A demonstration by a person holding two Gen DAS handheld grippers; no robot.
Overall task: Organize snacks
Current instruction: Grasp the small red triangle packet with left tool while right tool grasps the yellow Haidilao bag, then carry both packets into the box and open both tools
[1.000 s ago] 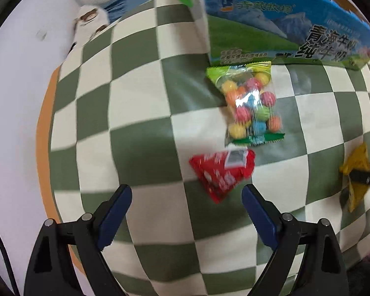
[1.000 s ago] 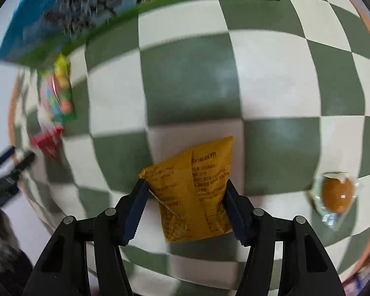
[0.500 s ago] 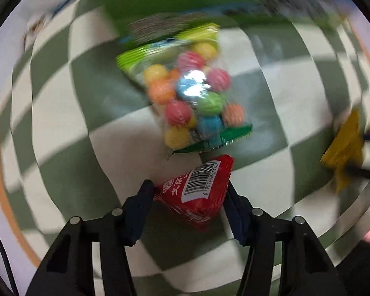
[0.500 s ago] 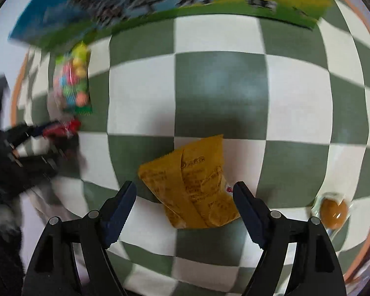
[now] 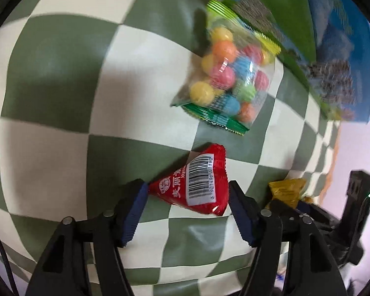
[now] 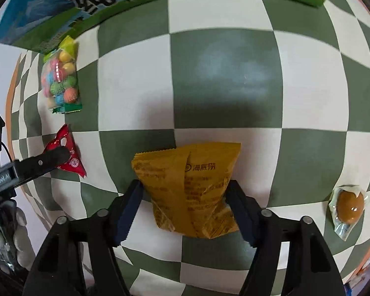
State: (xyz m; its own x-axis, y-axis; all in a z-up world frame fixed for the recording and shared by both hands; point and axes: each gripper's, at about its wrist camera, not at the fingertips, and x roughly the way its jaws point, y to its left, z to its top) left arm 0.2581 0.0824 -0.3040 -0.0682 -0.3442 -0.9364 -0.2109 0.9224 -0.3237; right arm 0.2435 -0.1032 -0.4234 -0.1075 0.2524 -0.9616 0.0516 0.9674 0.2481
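Observation:
My left gripper [image 5: 188, 197] is shut on a red triangular snack packet [image 5: 197, 185] with a barcode label; the packet also shows in the right wrist view [image 6: 66, 153]. My right gripper [image 6: 185, 197] is shut on a yellow snack packet [image 6: 192, 185], whose corner shows in the left wrist view [image 5: 286, 191]. A clear bag of coloured candy balls [image 5: 231, 76] lies beyond the red packet, also in the right wrist view [image 6: 61, 79]. Everything rests on a green and white checked cloth [image 6: 222, 61].
A blue and green milk carton box [image 6: 86, 7] stands along the far edge, also in the left wrist view [image 5: 333, 49]. A wrapped brown egg [image 6: 350, 207] lies at the right. The table's orange rim [image 6: 12, 83] shows at the left.
The left gripper closed in on the red packet and swung its view left. The right gripper, open half a second ago, closed on the yellow packet.

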